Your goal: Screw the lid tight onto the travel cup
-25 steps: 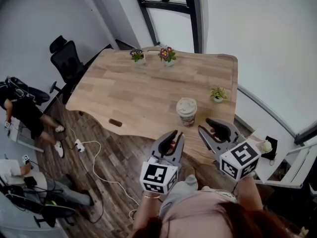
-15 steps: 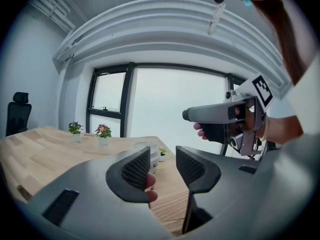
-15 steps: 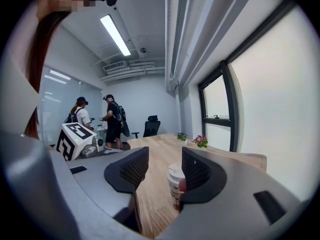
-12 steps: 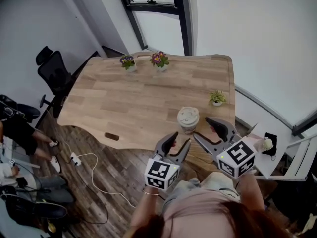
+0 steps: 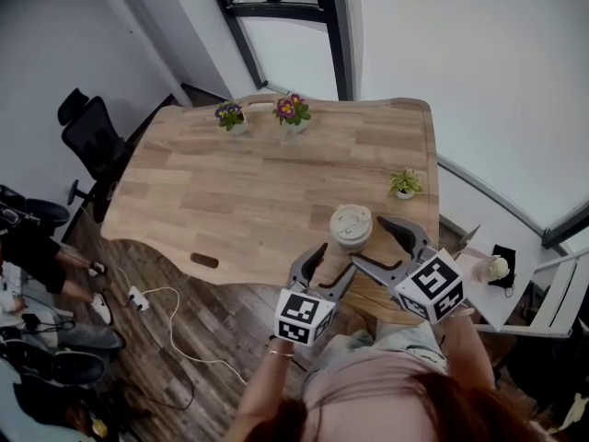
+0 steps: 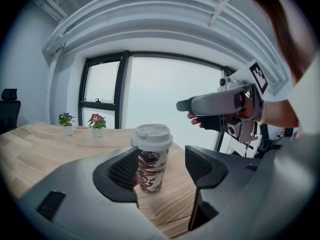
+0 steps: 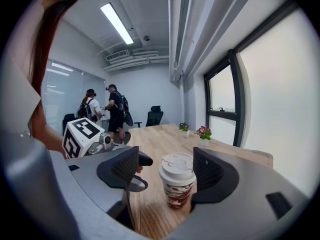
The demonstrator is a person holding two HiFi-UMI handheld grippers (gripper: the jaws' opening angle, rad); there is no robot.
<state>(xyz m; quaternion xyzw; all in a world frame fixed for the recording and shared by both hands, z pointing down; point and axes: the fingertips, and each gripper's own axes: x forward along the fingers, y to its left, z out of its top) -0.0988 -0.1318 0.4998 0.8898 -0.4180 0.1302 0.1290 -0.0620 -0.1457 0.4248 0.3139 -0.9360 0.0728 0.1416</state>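
Wooden bench [image 5: 258, 173], cup [image 5: 350, 238] upright near the front edge, white lid [image 5: 351, 221] sitting on top. Left gripper [image 5: 336, 259] open, jaws just widened, cup ahead in the gap, untouched. Right gripper [image 5: 367, 240] likewise wide after opening, close beside the cup, no grip. Best now: clamp the body low with one, square the other on the lid rim, twist without tipping.

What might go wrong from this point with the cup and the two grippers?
Both the left gripper and right gripper have just been opening, the travel cup framed in each gap, ungripped. It stands near the near edge of the table, so a bump from a jaw may tip it off. The grippers sit close together and may clash.
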